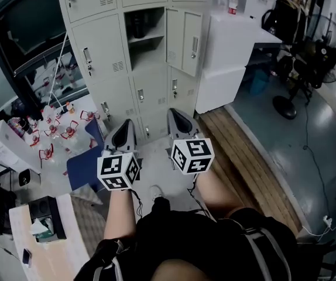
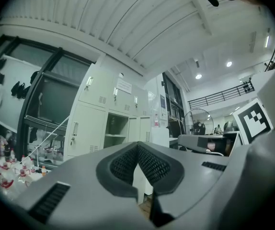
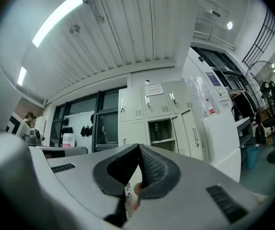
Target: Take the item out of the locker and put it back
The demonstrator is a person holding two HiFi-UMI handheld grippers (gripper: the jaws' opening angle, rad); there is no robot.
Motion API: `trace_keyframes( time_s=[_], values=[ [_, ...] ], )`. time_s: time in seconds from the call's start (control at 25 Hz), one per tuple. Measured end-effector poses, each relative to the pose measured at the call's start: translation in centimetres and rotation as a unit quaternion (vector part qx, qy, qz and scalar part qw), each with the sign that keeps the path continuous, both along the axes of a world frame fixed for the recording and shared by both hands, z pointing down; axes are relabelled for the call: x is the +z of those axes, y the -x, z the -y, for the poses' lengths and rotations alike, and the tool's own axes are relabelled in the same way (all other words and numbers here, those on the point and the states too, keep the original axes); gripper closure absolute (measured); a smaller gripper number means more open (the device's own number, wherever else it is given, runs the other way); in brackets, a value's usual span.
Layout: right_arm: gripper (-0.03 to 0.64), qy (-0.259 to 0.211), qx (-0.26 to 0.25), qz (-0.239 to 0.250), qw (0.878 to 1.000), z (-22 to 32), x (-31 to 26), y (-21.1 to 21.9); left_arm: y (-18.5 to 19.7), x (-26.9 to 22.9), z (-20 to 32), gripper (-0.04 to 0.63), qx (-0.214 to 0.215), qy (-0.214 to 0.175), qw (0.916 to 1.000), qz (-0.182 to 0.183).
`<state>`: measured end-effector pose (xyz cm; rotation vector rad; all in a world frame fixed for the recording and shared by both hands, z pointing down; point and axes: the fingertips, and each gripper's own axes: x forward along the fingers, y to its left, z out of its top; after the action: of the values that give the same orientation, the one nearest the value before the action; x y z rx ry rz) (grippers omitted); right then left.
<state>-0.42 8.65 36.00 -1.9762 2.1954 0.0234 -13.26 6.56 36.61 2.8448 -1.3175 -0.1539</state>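
Observation:
The bank of pale lockers [image 1: 106, 51] stands ahead of me, a few steps away. One compartment [image 1: 145, 38] is open with its door [image 1: 191, 36] swung to the right. A dark item [image 1: 137, 24] sits on its upper shelf, and the right gripper view shows the same dark item [image 3: 157, 129]. My left gripper [image 1: 125, 127] and right gripper [image 1: 177, 115] are held side by side in front of my body, pointing at the lockers and well short of them. Both are shut with nothing between the pads, as seen in the left gripper [image 2: 138, 145] and right gripper [image 3: 139, 147] views.
A white cabinet [image 1: 232, 51] with a water bottle [image 1: 233, 3] on top stands right of the lockers. A wooden platform [image 1: 244, 157] runs along the right, with a floor fan [image 1: 308, 57] beyond. A blue chair [image 1: 86, 163] and a cluttered low table [image 1: 51, 130] are at the left.

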Motion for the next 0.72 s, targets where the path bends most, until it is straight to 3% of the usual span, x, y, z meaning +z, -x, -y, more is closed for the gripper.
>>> trace_keyframes(
  time_s=[0.72],
  values=[
    [0.601,-0.008,0.042,-0.010,0.999,30.5,-3.7,-5.9,-7.2,-4.2,31.4,0.584,0.059,-0.014,0.9982,-0.009]
  ],
)
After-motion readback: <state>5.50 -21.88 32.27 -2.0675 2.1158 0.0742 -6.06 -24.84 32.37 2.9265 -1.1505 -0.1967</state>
